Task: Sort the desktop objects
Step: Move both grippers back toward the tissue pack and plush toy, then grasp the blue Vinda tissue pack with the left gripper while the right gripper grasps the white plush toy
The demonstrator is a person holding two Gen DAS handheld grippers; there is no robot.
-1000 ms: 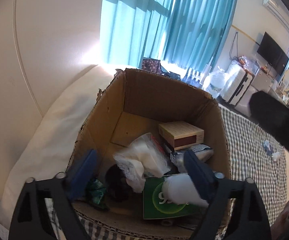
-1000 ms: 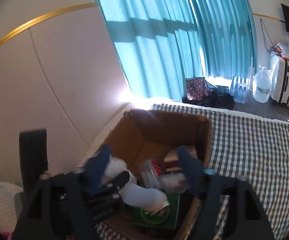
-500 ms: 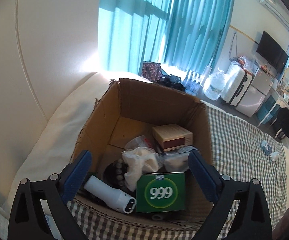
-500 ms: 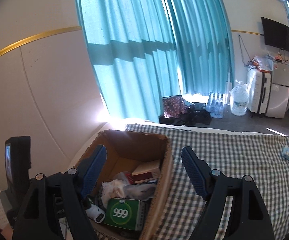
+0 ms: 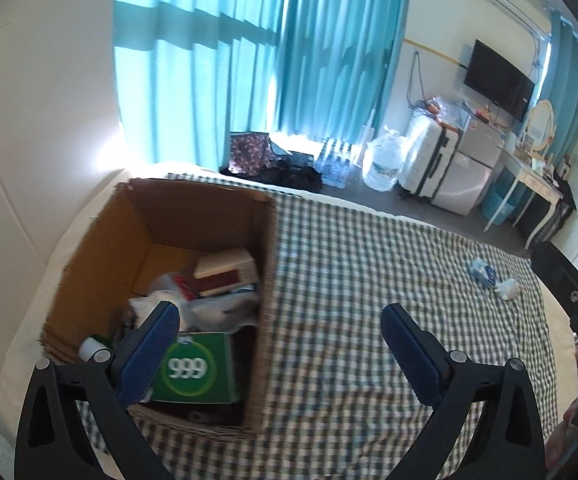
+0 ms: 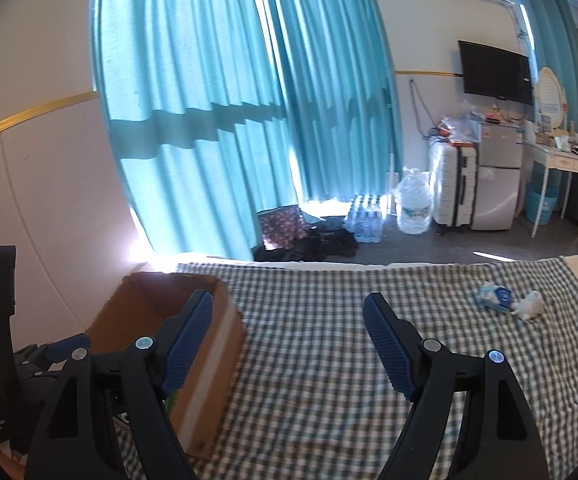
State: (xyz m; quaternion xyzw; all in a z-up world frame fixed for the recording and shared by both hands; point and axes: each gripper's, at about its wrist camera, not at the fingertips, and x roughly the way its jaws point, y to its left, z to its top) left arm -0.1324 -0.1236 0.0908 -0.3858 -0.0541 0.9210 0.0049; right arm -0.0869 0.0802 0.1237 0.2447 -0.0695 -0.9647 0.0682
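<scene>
Left wrist view: the left gripper is hanging above the near right edge of the cardboard box, its jaws spread wide and gripping nothing. The box is sitting on the checked cloth and is holding a green carton marked 999, a white bottle, a tan and maroon carton and crumpled white wrapping. Two loose items are lying well apart from the box on the far right of the cloth: a blue packet and, just beside it, a white wad.

Right wrist view: the right gripper is facing out over the checked cloth, likewise fully open and empty. The cardboard box is lying at its lower left; the blue packet and white wad are lying ahead to the right.

Judgement: those two items appear to be what is left to collect, and the right gripper is the better placed. It should be travelling across with jaws open, coming down over the packet's narrow width, closing low without pinching the cloth, then lifting clear of the box rim before release. The wad looks soft and light, so a deep, firm pinch is advisable.
</scene>
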